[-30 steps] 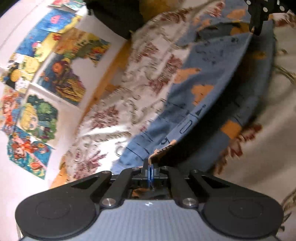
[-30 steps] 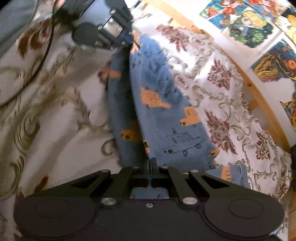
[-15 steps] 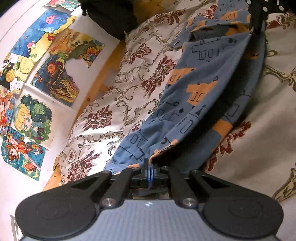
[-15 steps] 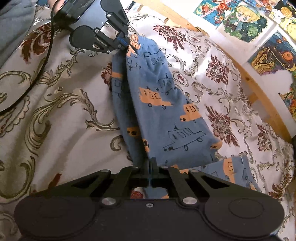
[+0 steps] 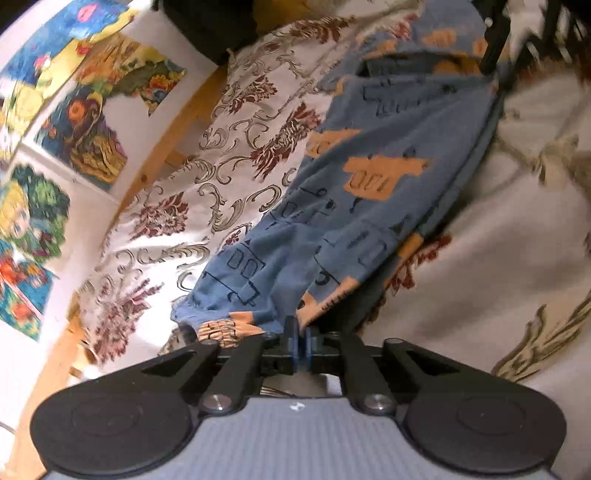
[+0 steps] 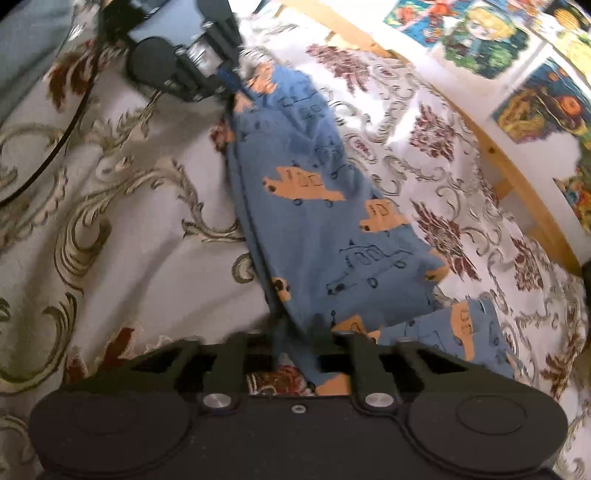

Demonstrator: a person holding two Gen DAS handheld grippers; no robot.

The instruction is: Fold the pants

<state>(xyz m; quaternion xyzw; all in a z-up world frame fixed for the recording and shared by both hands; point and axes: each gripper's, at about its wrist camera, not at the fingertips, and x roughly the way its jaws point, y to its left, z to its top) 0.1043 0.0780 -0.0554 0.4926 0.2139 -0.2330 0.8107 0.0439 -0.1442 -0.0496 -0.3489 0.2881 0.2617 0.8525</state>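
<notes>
The pants are held stretched between the two grippers above a bed covered with a patterned bedspread. In the left wrist view, the left gripper is seen pressed together, with one end of the blue fabric pinched between its blue-padded fingertips; the cloth rises from there toward the right gripper, which is seen at the far upper right of that view, blurred, at the other end of the garment.

In the right wrist view, the right gripper is seen with its fingers set slightly apart and the cloth passing between them; whether the fabric is being squeezed or only lies in the gap cannot be told from the blurred picture. The left gripper appears at the upper left of this view, clamped on the far end of the pants, with a black cable trailing from it across the bedspread.

No containers are seen.

The pants are made of blue fabric printed with orange vehicles and dark outlined ones. They are doubled lengthwise, with a folded edge running along the side toward the cable, and the free layers spread to the other side. One part lies on the bedspread just beside the right gripper. A wooden bed rail and colourful drawings on the wall are seen beyond the bed.
</notes>
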